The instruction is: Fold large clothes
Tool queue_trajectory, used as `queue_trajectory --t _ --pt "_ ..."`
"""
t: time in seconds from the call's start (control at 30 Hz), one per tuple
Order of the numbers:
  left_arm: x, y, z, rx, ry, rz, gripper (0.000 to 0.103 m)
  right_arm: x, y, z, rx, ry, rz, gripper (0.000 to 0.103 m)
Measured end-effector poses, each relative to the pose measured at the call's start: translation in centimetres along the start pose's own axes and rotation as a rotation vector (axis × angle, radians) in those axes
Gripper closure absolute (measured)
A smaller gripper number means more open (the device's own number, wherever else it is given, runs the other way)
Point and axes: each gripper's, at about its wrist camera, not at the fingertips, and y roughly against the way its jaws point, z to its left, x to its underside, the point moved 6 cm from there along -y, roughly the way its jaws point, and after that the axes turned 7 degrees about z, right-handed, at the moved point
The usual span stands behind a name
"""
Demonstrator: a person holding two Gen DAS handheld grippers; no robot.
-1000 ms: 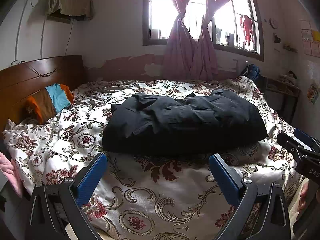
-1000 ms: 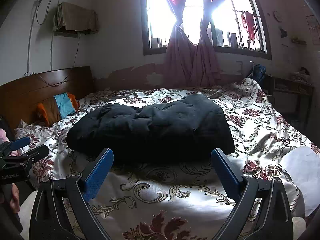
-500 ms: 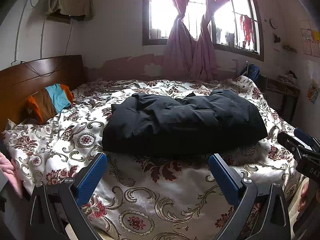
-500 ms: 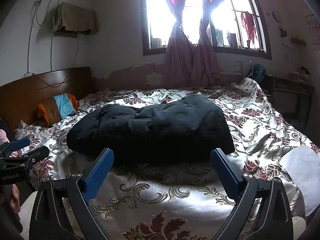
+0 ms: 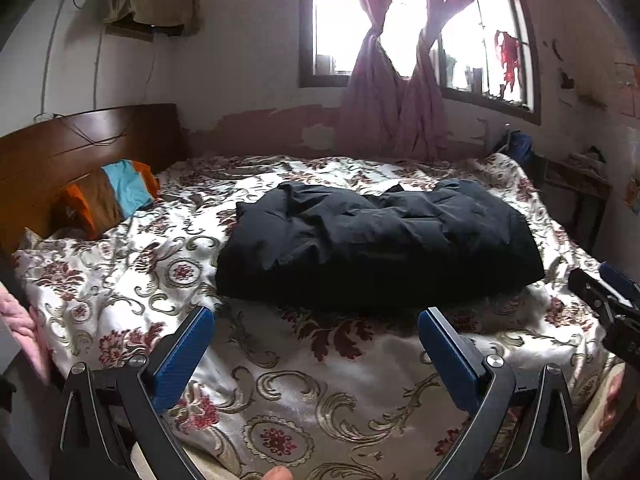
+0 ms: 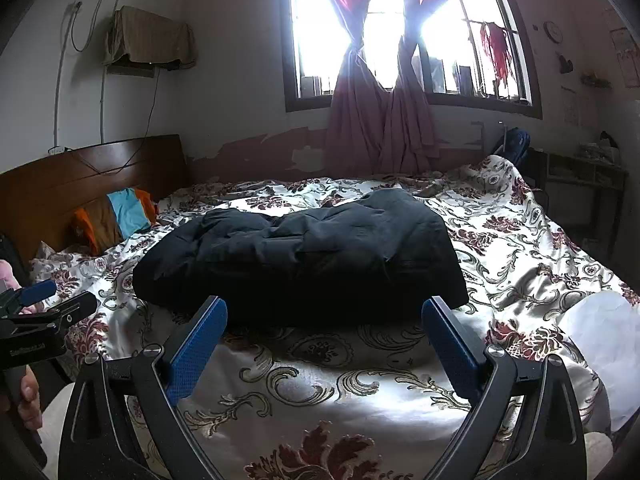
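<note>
1. I have both grippers spread wide and empty: the left gripper [image 5: 316,334] and the right gripper [image 6: 324,322] hover over the near edge of the bed's glossy floral quilt [image 5: 280,392], short of the bulky black padded jacket [image 5: 376,240] lying mid-bed in a thick bundle.
2. My worry: the puffy layers could spring apart if I pinch only the top one, and the slick quilt might get caught along with it.
3. Only my right view shows the jacket's boxy right end [image 6: 432,256] and a white patch [image 6: 600,324] by the bed's corner; the left view shows its rumpled left side [image 5: 264,240].
</note>
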Motion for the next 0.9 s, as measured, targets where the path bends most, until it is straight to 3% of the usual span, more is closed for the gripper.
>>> queue_trajectory --t 0.9 --pt "0.43 -0.4 0.83 -0.038 0.009 0.014 0.0 0.09 -0.09 0.43 0.002 -0.006 0.005 0.007"
